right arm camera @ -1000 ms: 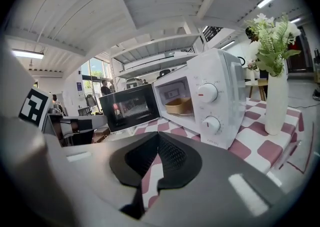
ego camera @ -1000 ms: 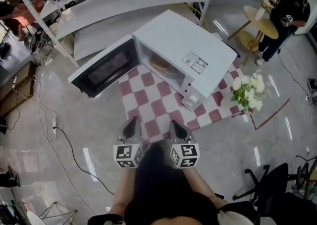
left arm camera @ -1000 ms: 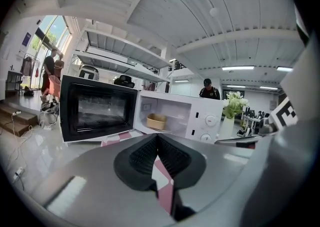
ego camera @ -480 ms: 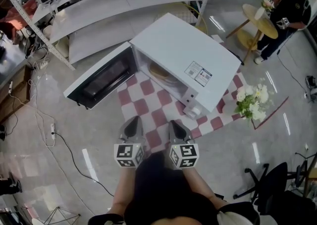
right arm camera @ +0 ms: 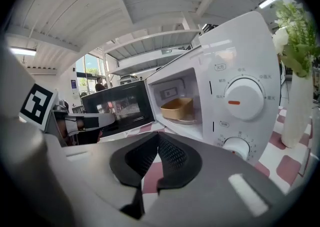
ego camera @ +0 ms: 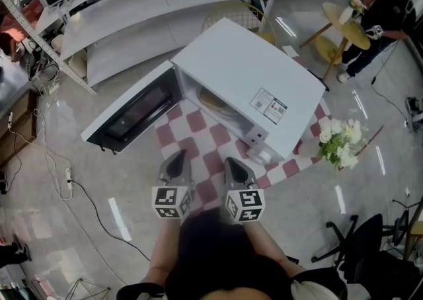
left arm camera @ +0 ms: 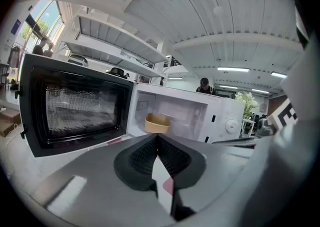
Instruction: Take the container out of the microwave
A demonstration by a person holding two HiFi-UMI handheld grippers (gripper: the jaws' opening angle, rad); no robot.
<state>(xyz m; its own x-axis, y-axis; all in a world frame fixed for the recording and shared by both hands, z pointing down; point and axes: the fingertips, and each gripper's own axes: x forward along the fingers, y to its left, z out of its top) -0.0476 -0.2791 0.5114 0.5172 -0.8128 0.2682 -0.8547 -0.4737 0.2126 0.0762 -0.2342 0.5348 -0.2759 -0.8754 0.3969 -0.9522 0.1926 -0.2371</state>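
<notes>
A white microwave (ego camera: 248, 77) stands on a red-and-white checked mat (ego camera: 198, 139), its door (ego camera: 129, 110) swung open to the left. Inside, on the turntable, sits a tan container (ego camera: 213, 102), also seen in the left gripper view (left arm camera: 157, 123) and in the right gripper view (right arm camera: 177, 108). My left gripper (ego camera: 175, 162) and right gripper (ego camera: 236, 167) hover side by side over the mat's near edge, well short of the microwave's opening. Both are shut with nothing between the pads (left arm camera: 158, 139) (right arm camera: 158, 139).
A vase of white flowers (ego camera: 338, 139) stands right of the microwave. White shelving (ego camera: 132, 1) runs behind it. Cables (ego camera: 69, 176) trail over the floor at the left. A person (ego camera: 386, 8) is by a round table at the far right, and an office chair (ego camera: 360, 246) is at the near right.
Both grippers have moved forward together toward the microwave, which now lies nearer in the head view. Both stay shut.
</notes>
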